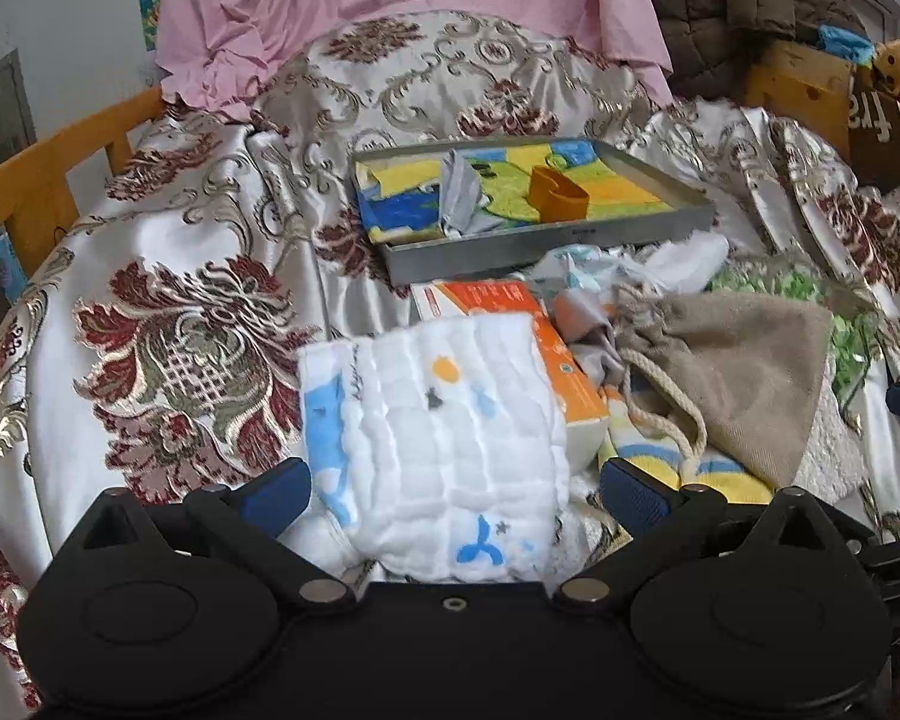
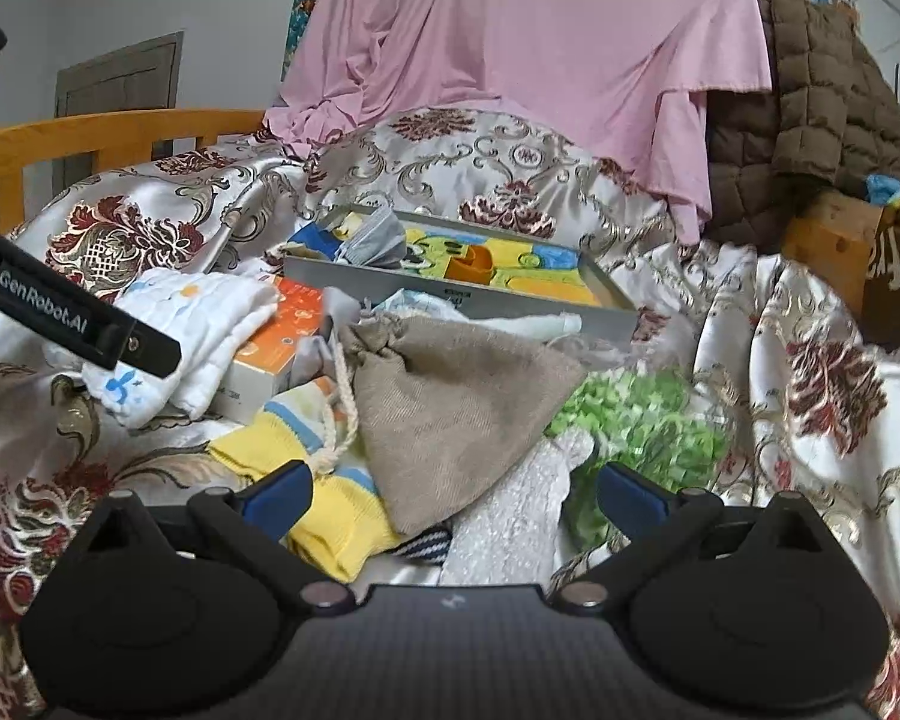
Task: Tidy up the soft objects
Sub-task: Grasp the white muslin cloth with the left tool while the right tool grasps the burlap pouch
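the left gripper [image 1: 455,495] has its jaws wide apart, with a white quilted cloth [image 1: 444,444] printed with blue and orange shapes lying between the blue pads [image 1: 276,495]; the pads do not press it. the cloth drapes over the near end of an orange and white box [image 1: 546,348]. just right of the box sit a striped yellow and blue sock [image 1: 708,471] and a tan drawstring bag [image 1: 744,378], its cord looped toward the sock. behind the box lies a small heap of white and grey fabric [image 1: 630,276], touching the front wall of a grey tray [image 1: 546,243]. inside the tray are a colourful cloth [image 1: 624,180], a crumpled grey piece [image 1: 462,192] and an orange container [image 1: 558,192].

the right gripper [image 2: 453,498] also has its jaws spread wide and holds nothing. between them, close in, lie the yellow sock [image 2: 342,516], the lower tip of the tan bag [image 2: 450,414], a white fuzzy cloth [image 2: 522,510] and a bit of navy striped fabric [image 2: 426,543]. a green and white patterned cloth [image 2: 636,420] sits beside the right pad. in this view the left gripper's black arm [image 2: 72,312] crosses in front of the white quilted cloth.

everything rests on a cream and maroon floral bedspread [image 1: 168,324]. farther back hang a pink sheet [image 2: 540,60] and a brown quilted jacket [image 2: 822,96], with a wooden bed rail [image 1: 48,180] at the left.
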